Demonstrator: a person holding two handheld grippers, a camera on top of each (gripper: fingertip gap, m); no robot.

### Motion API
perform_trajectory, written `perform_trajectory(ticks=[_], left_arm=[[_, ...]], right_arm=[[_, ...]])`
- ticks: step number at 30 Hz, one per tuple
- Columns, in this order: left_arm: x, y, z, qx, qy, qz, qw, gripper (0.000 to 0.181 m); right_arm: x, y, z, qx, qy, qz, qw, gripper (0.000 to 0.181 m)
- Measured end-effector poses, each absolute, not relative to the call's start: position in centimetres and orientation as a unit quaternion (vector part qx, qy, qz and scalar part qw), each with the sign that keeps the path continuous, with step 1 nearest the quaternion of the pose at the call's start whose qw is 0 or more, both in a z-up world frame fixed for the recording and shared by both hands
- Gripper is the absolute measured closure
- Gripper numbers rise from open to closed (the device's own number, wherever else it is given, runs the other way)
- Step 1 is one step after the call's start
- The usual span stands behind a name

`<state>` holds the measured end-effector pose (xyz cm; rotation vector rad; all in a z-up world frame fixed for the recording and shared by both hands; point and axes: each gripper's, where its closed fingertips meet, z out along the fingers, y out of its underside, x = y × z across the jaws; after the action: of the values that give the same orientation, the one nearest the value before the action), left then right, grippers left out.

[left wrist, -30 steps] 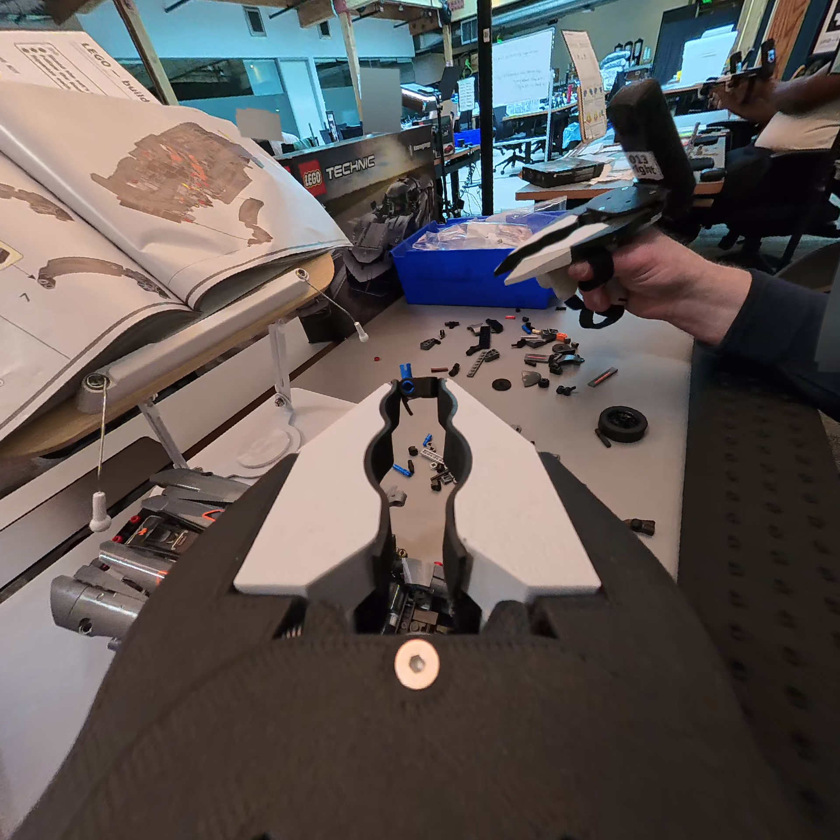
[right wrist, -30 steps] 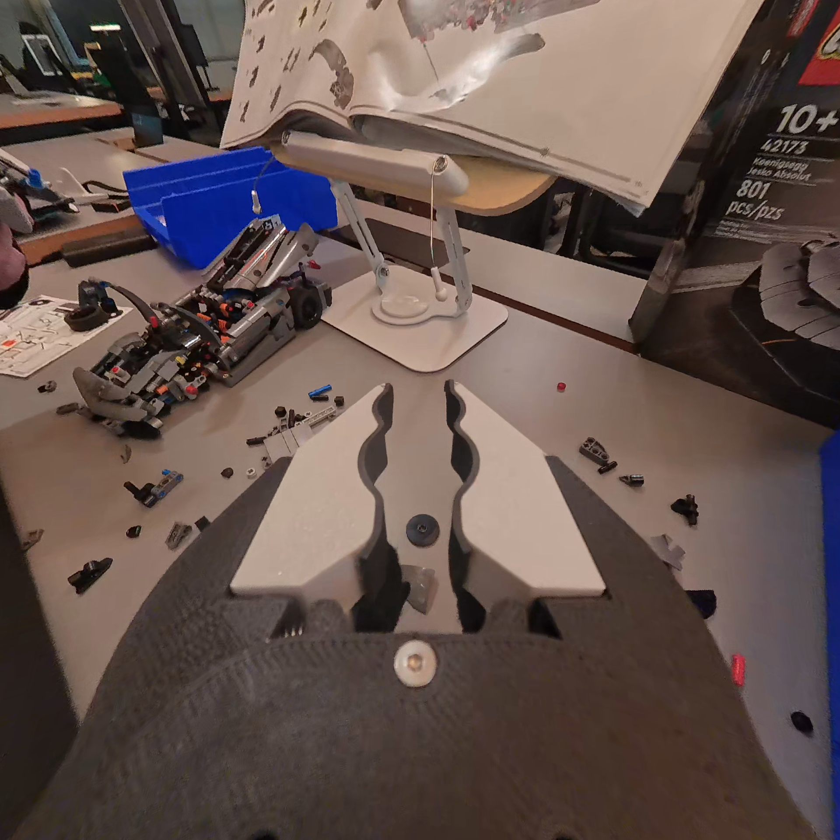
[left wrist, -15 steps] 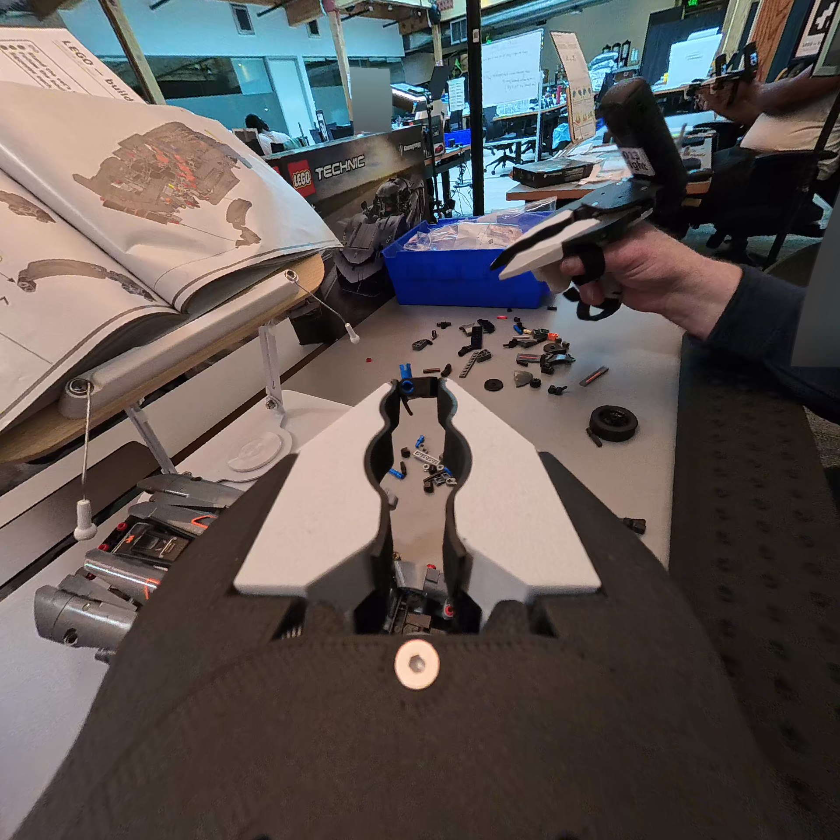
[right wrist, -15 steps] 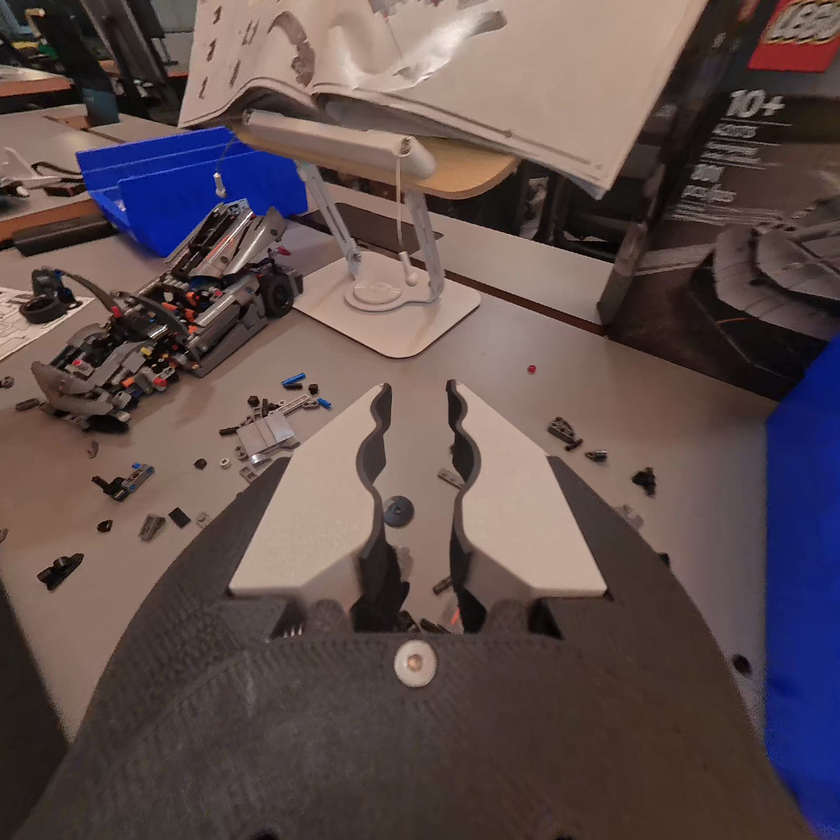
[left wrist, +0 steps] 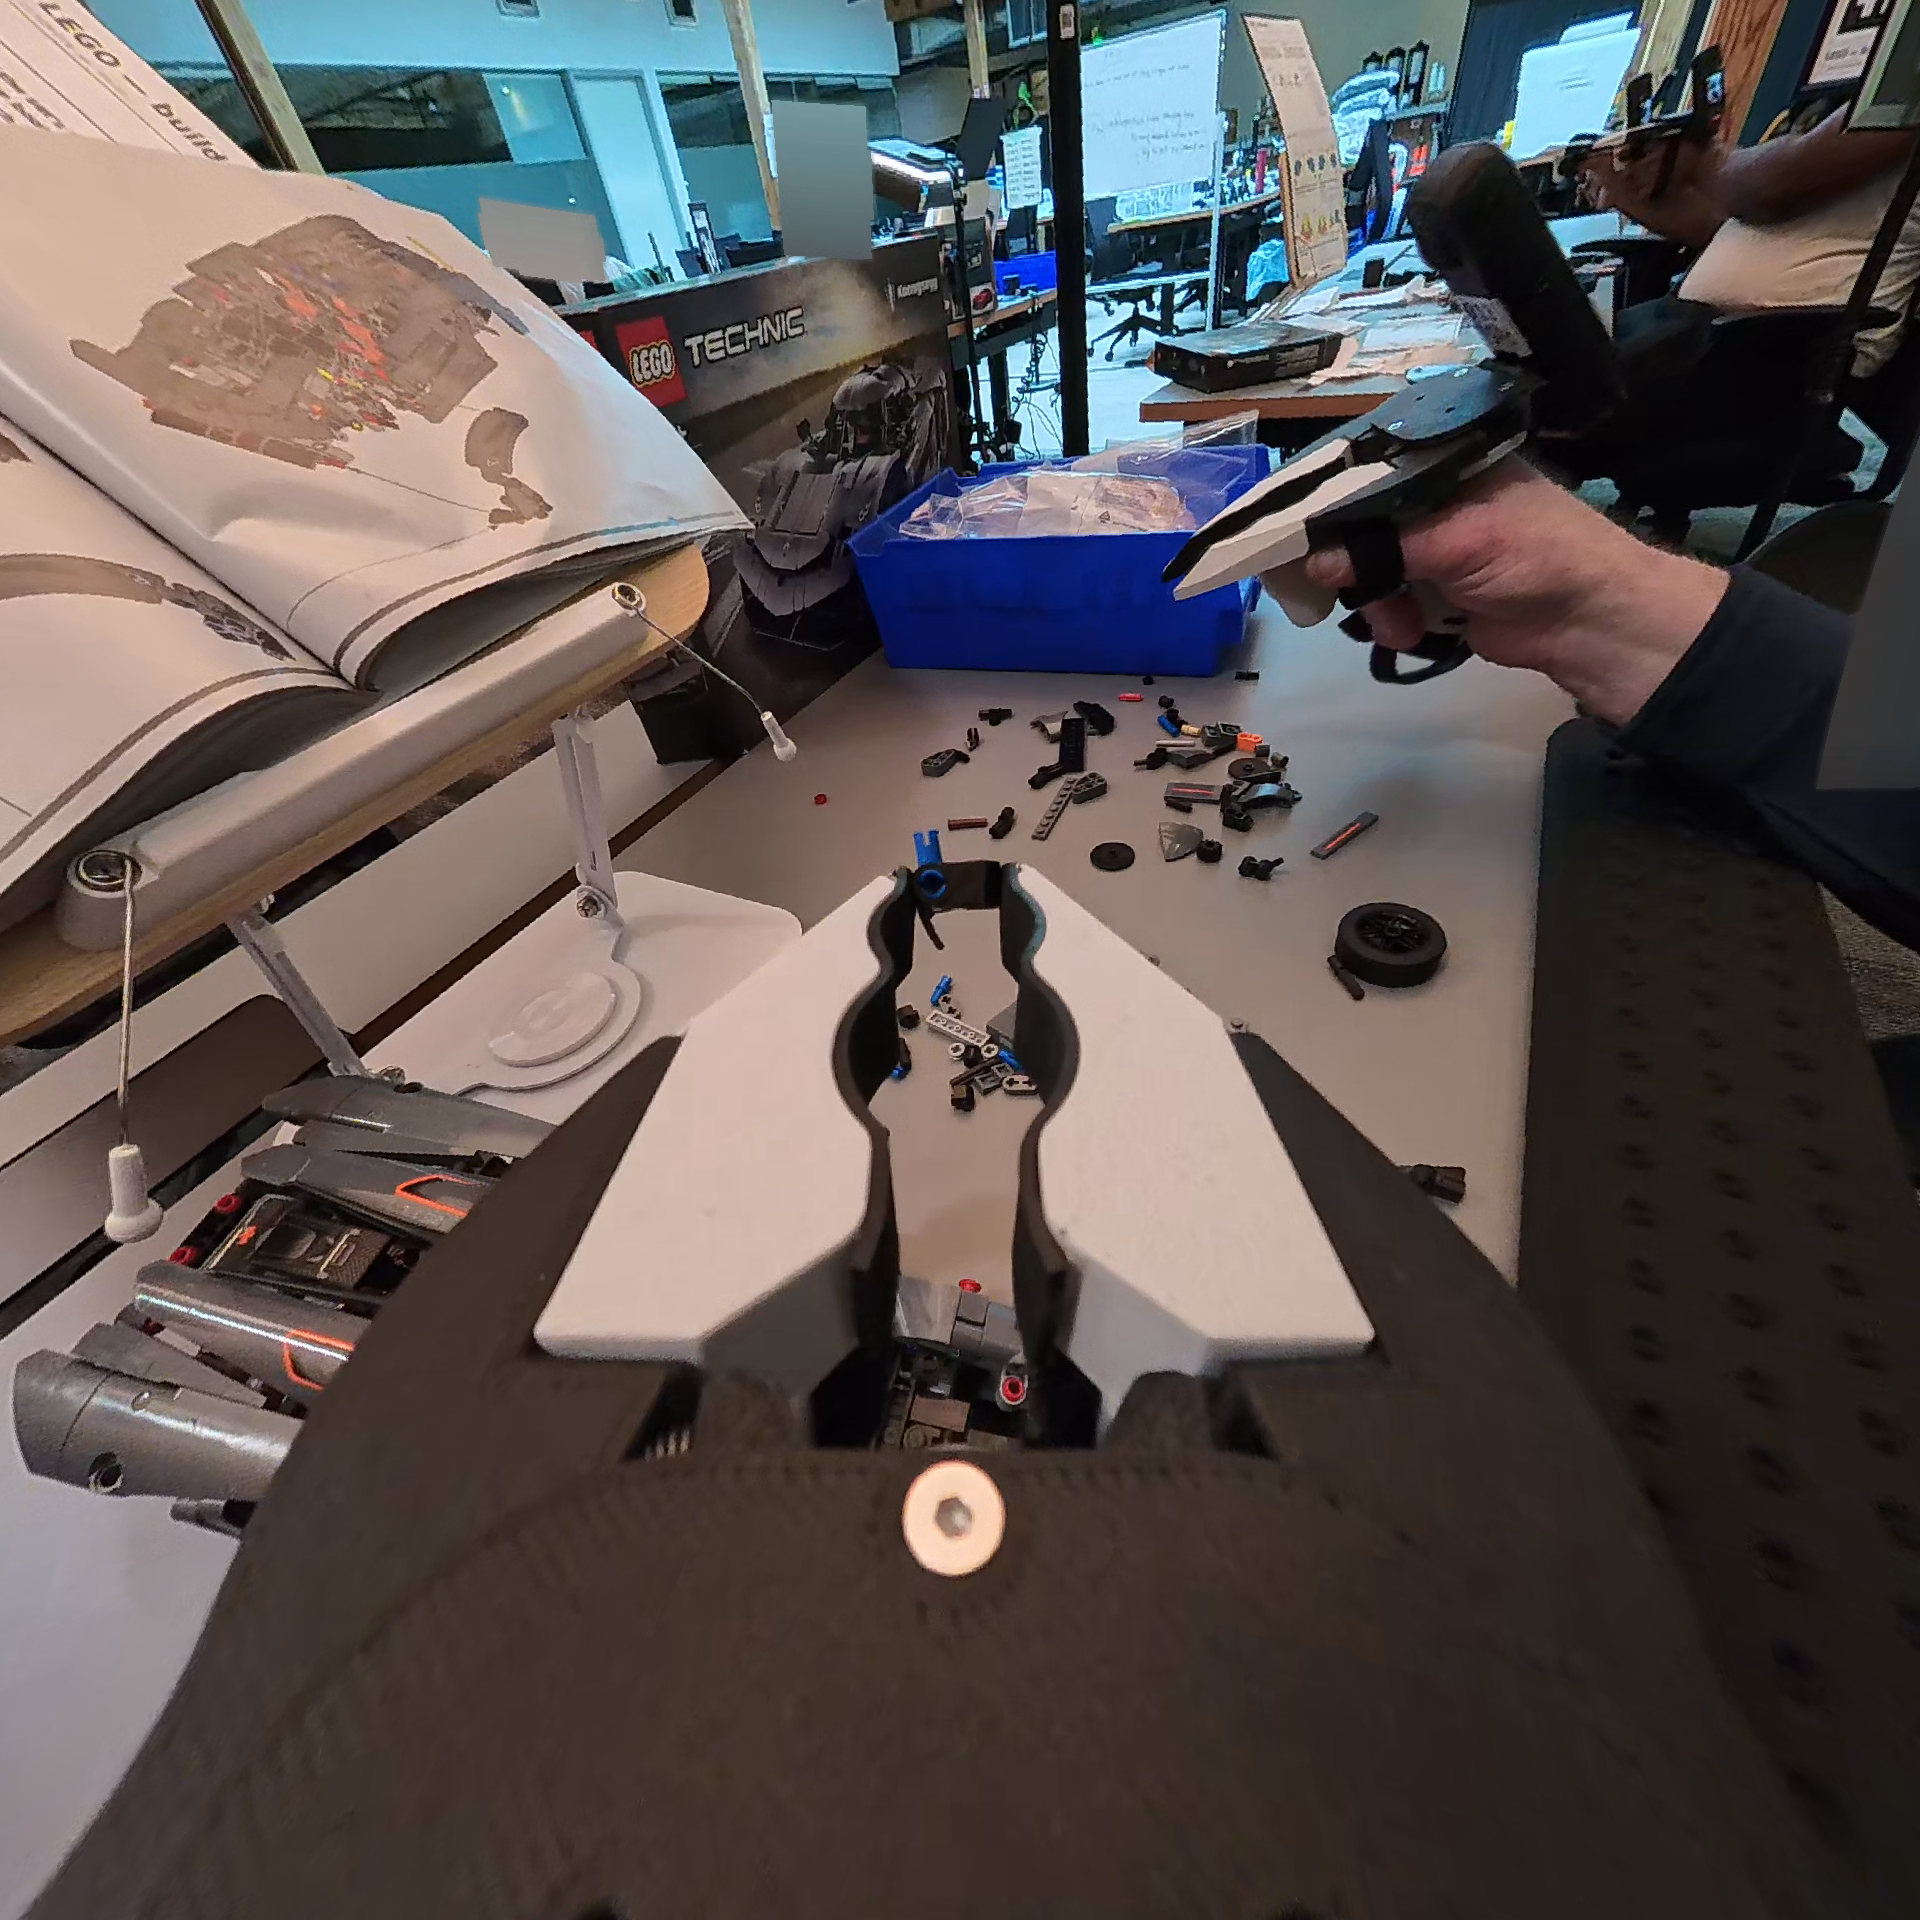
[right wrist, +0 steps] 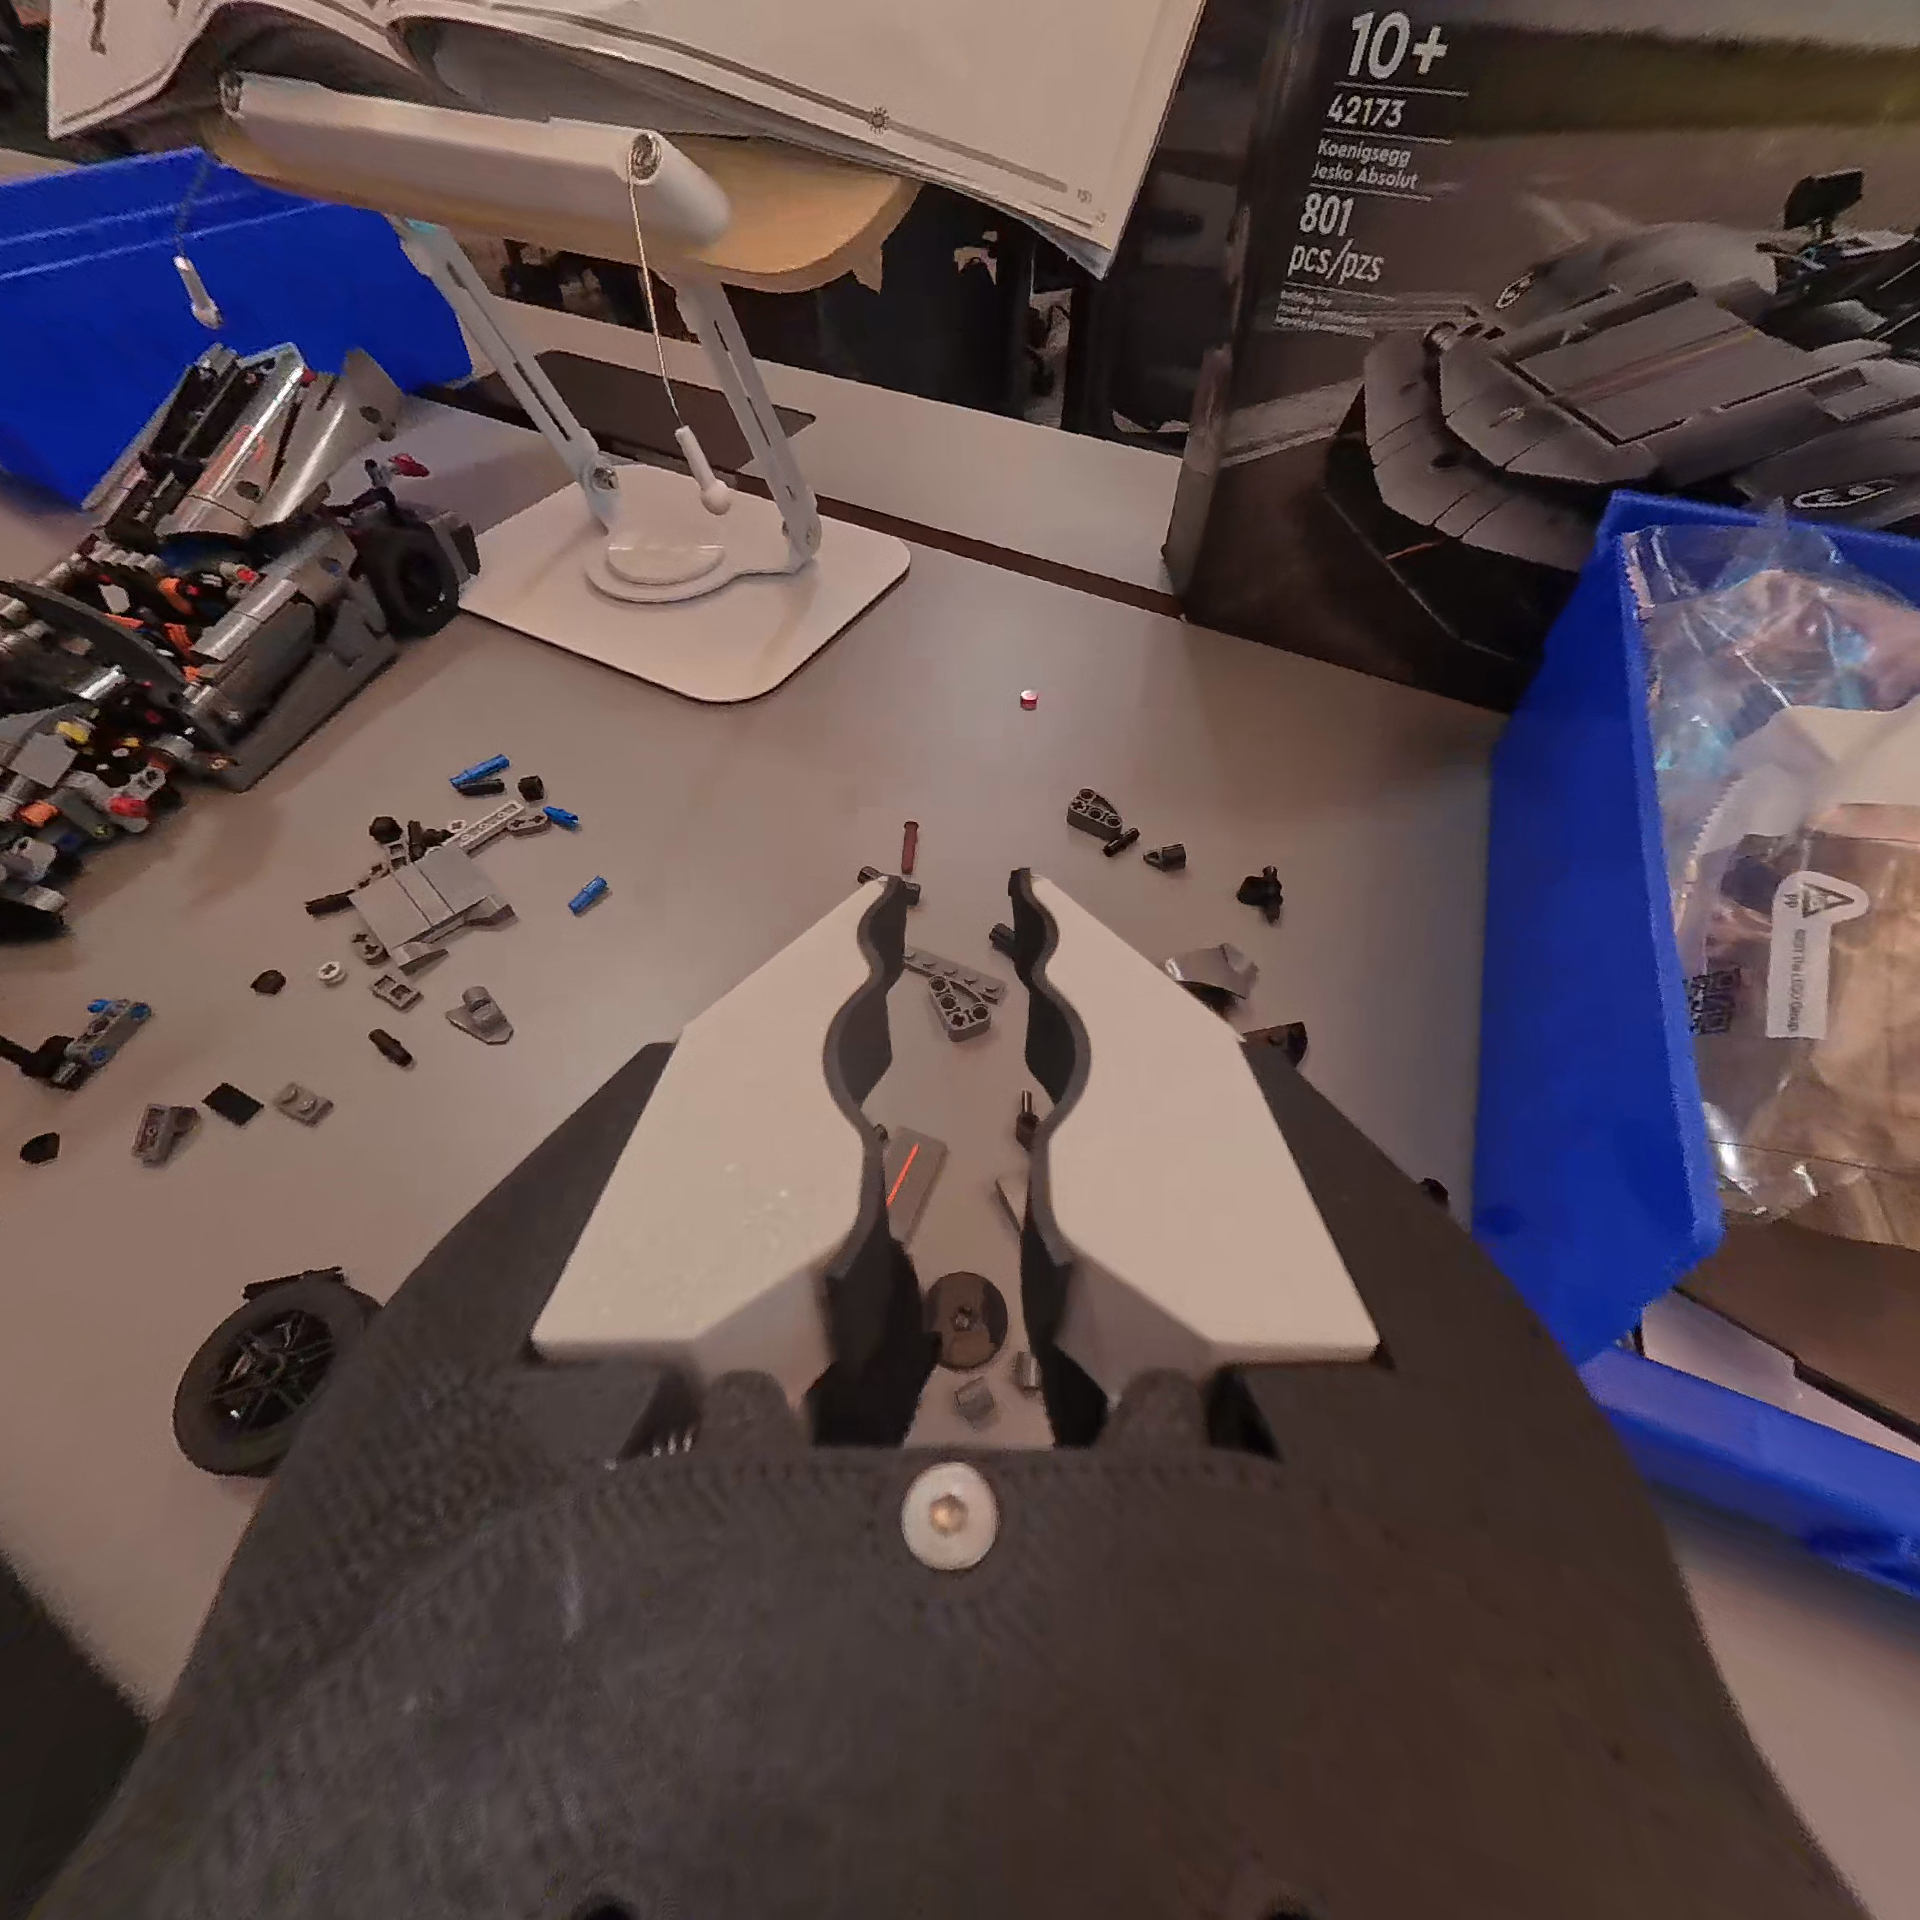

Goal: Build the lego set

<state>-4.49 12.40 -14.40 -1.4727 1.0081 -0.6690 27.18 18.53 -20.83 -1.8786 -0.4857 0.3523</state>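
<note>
My left gripper (left wrist: 958, 883) is shut on a small black piece with a blue pin (left wrist: 928, 868), held at the fingertips above the grey table (left wrist: 1434, 1039). The partly built grey car (left wrist: 260, 1299) lies below and left of it; it also shows in the right wrist view (right wrist: 208, 603). My right gripper (right wrist: 951, 888) is open a small way and empty, low over loose parts (right wrist: 961, 997). In the left wrist view it (left wrist: 1184, 569) is held in a hand just in front of the blue bin. A black wheel (left wrist: 1390, 940) lies apart from the parts.
An open instruction book (left wrist: 312, 416) rests on a white stand (right wrist: 696, 582). The set's dark box (right wrist: 1455, 312) stands behind a blue bin (right wrist: 1579, 935) of bagged parts. Small pieces (right wrist: 436, 894) are scattered across the table. A black mat (left wrist: 1714, 1143) lies along the right side. Tip to tip, the grippers are about 35 cm apart. My right gripper's tips are some 20 cm from the black wheel (left wrist: 1390, 940). My right wrist view (right wrist: 257, 1352) looks at it from another angle. Between my left fingertips and the partly built grey car (left wrist: 260, 1299) there is roughly 20 cm.
My right gripper has moved right and lower over the scattered parts, bringing the blue bin into its view. My left gripper has kept its piece and barely shifted.
</note>
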Motion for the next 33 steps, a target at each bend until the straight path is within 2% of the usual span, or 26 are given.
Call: perform_trajectory(ticks=[18, 24, 26, 31, 33], left_arm=[[-5.4, 12.4, -13.6, -0.628, 0.427, -0.264, 0.595, 0.168], [-6.9, 12.9, -12.5, -0.63, 0.424, -0.221, 0.612, 0.168], [-8.0, 13.0, -11.4, -0.625, 0.419, -0.213, 0.624, 0.168], [-11.9, 15.5, -11.8, -0.646, 0.379, -0.195, 0.634, 0.168], [-12.5, 16.1, -12.1, -0.648, 0.357, -0.218, 0.636, 0.168]], right_arm=[[26.5, 19.4, -21.7, -0.798, -0.196, 0.153, 0.549, 0.156], [25.0, 19.6, -22.3, -0.798, -0.227, 0.14, 0.541, 0.156], [26.1, 19.7, -21.7, -0.794, -0.214, 0.117, 0.556, 0.162], [28.4, 18.2, -25.0, -0.855, -0.215, 0.11, 0.46, 0.164], [28.3, 16.7, -26.0, -0.869, -0.246, 0.097, 0.419, 0.176]])
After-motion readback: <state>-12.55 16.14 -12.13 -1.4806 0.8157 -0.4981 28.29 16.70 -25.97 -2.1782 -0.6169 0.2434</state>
